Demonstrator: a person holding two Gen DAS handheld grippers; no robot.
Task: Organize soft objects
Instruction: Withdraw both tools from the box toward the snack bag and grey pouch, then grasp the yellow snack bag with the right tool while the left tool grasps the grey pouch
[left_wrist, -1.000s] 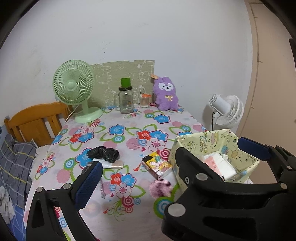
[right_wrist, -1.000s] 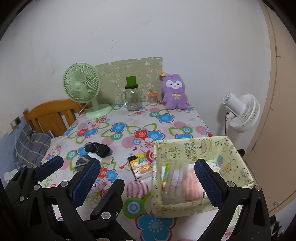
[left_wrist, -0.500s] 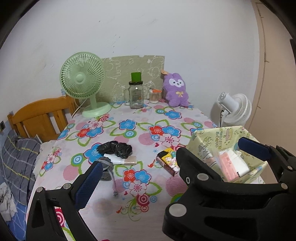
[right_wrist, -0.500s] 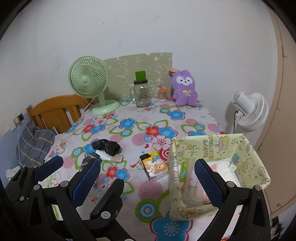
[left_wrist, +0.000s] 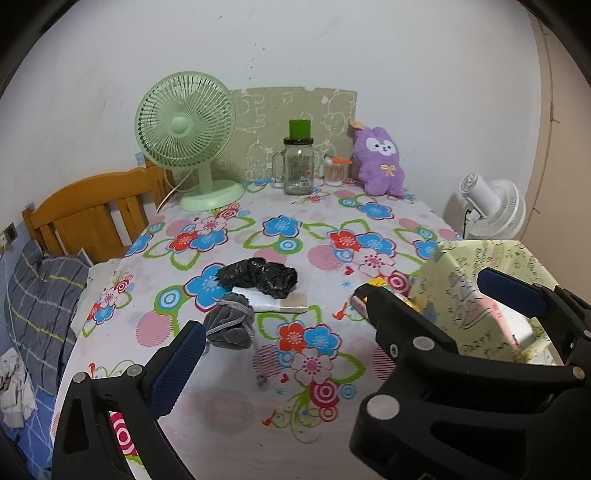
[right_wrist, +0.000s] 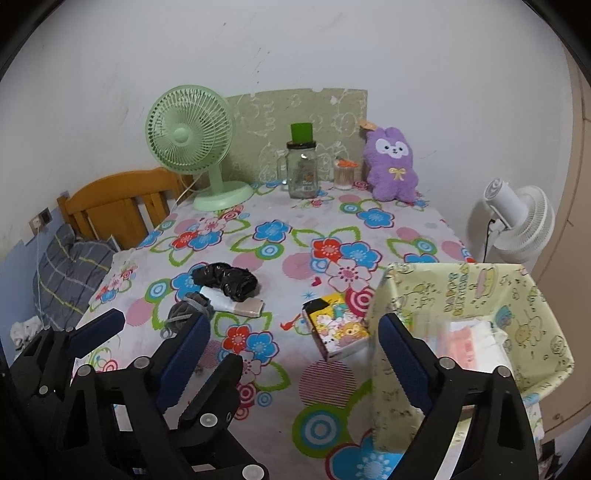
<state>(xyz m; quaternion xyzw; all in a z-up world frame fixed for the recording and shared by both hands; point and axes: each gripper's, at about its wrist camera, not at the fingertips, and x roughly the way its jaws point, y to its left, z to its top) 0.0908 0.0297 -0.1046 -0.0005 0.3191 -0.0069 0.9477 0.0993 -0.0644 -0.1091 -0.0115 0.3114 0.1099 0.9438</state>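
A purple plush rabbit (left_wrist: 380, 162) sits at the table's far edge; it also shows in the right wrist view (right_wrist: 393, 164). A grey drawstring pouch (left_wrist: 231, 325) lies near the front left, beside a black crumpled bag (left_wrist: 264, 277) and a white packet (left_wrist: 273, 301). A yellow fabric bin (right_wrist: 469, 317) with pink and white packs inside stands at the front right. My left gripper (left_wrist: 343, 321) is open above the table, its left finger next to the pouch. My right gripper (right_wrist: 295, 350) is open, its right finger in front of the bin.
A green desk fan (left_wrist: 188, 136), a glass jar with a green lid (left_wrist: 297, 162) and a small jar (left_wrist: 336, 171) stand at the back. A cartoon-printed box (right_wrist: 338, 325) lies beside the bin. A wooden chair (left_wrist: 92, 214) is left, a white floor fan (left_wrist: 491, 206) right.
Both grippers have shifted left and slightly forward over the table. The grey pouch has come into clearer view by the left gripper. Both stay open.
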